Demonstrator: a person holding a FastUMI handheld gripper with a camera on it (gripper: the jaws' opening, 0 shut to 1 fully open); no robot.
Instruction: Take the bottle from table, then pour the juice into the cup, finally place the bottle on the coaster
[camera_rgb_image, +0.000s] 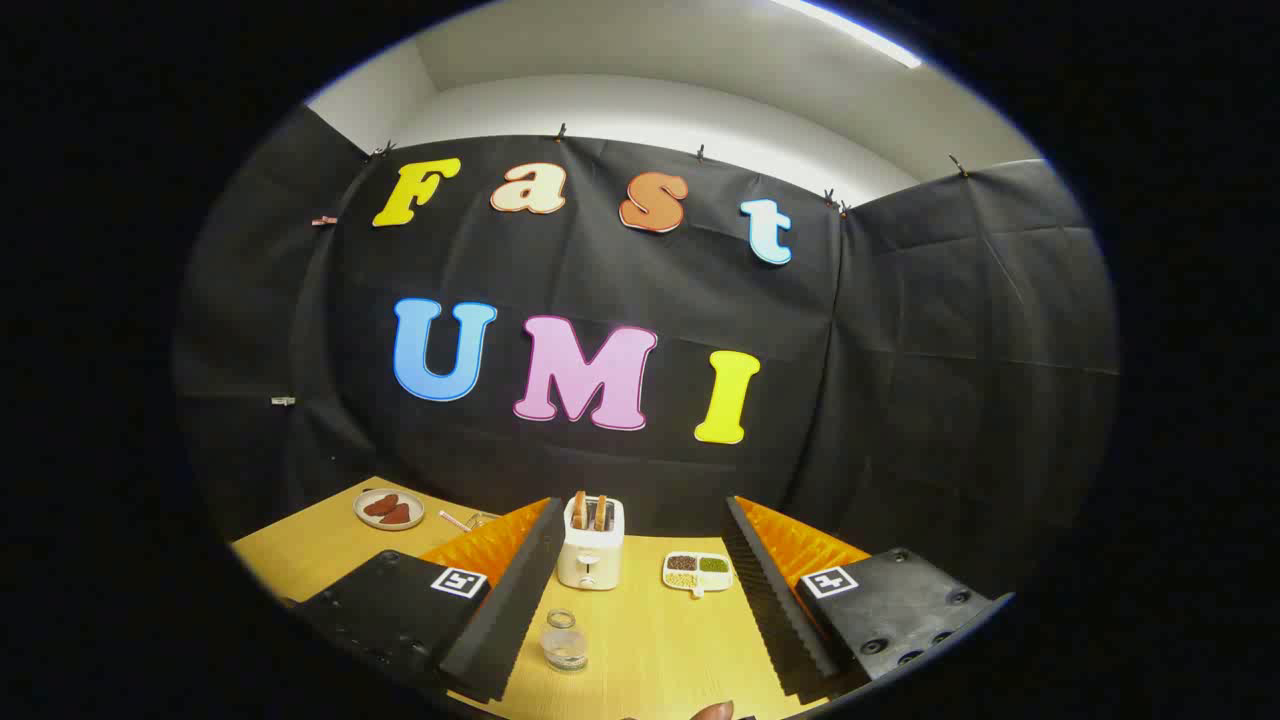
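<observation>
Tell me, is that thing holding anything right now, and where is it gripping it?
Nothing is held. The hand-held gripper is open, its fingers wide apart over the table, with a small glass jar standing free between them.

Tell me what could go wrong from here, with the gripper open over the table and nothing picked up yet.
1. The small clear glass stands close by one finger of the open gripper; a careless sweep could knock it over.
2. The toaster and the sectioned dish sit just beyond the fingers, so reaching too far forward might bump them.
3. The glass is transparent, so its rim may be easy to misjudge when pouring.
</observation>
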